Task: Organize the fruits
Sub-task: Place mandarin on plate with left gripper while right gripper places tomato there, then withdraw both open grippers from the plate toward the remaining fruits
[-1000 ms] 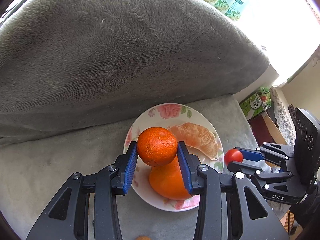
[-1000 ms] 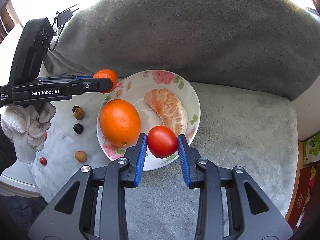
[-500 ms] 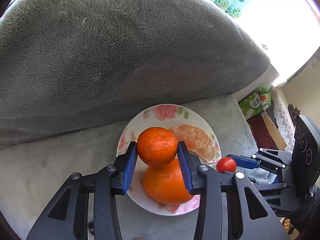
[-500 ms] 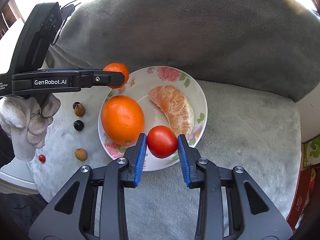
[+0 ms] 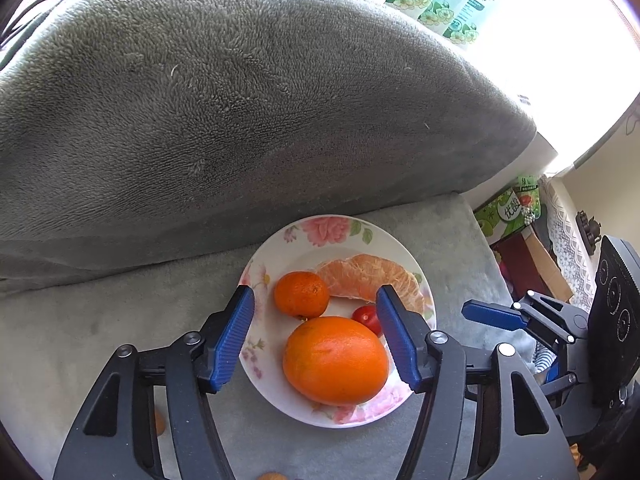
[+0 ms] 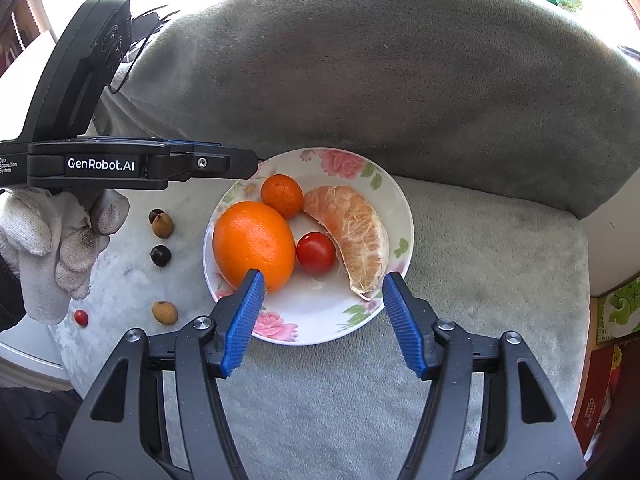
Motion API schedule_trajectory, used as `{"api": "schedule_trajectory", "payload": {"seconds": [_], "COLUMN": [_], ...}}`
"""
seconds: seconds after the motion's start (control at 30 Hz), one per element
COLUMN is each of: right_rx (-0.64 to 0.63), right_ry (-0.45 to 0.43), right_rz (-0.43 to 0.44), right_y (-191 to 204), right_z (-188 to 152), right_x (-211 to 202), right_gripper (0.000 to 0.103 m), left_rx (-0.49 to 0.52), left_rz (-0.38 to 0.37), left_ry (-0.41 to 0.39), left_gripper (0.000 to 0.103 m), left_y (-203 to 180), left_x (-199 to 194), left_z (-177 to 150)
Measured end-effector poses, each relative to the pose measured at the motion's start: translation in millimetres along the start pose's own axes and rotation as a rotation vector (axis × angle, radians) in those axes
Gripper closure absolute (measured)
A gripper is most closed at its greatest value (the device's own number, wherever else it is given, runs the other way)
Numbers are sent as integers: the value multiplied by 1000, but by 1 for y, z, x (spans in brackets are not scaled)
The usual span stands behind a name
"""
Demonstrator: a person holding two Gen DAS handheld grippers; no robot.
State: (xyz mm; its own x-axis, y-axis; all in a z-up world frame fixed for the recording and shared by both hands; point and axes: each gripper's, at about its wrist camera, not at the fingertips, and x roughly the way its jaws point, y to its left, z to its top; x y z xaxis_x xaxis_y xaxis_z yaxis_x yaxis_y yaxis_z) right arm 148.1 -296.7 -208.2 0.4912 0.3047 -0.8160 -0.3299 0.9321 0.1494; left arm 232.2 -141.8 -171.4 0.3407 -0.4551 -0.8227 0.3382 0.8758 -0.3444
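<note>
Where each held fruit before, both grippers' fingers have just opened, empty; mandarin (image 5: 301, 294) and tomato (image 6: 316, 253) lie on the plate (image 6: 320, 328).

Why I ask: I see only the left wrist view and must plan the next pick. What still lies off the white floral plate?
Observer: Small brown and dark round fruits lie on the grey plush cover, left of that plate in the right wrist view.
Operator: Anything red there?
Observer: One tiny red fruit, near the white-gloved hand.
Operator: Right gripper free?
Observer: Yes: the right gripper has just been opening, nothing between its jaws.
</note>
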Motion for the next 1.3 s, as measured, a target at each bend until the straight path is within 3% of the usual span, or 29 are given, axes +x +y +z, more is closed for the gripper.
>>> {"api": "schedule_trajectory", "payload": {"seconds": [0.63, 1.3], "right_rx": [13, -108], "right_ry": [-54, -11], "right_rz": [-14, 50], "right_y": [17, 88], "right_z": [-5, -15], "right_x": [-26, -23], "right_gripper": [39, 39], "left_rx": [-30, -170], "left_rz": [27, 150], "left_ry": [-68, -187], "left_gripper": [39, 39], "left_y": [11, 82], "left_x": [-46, -137], "left_z": [-14, -70]}}
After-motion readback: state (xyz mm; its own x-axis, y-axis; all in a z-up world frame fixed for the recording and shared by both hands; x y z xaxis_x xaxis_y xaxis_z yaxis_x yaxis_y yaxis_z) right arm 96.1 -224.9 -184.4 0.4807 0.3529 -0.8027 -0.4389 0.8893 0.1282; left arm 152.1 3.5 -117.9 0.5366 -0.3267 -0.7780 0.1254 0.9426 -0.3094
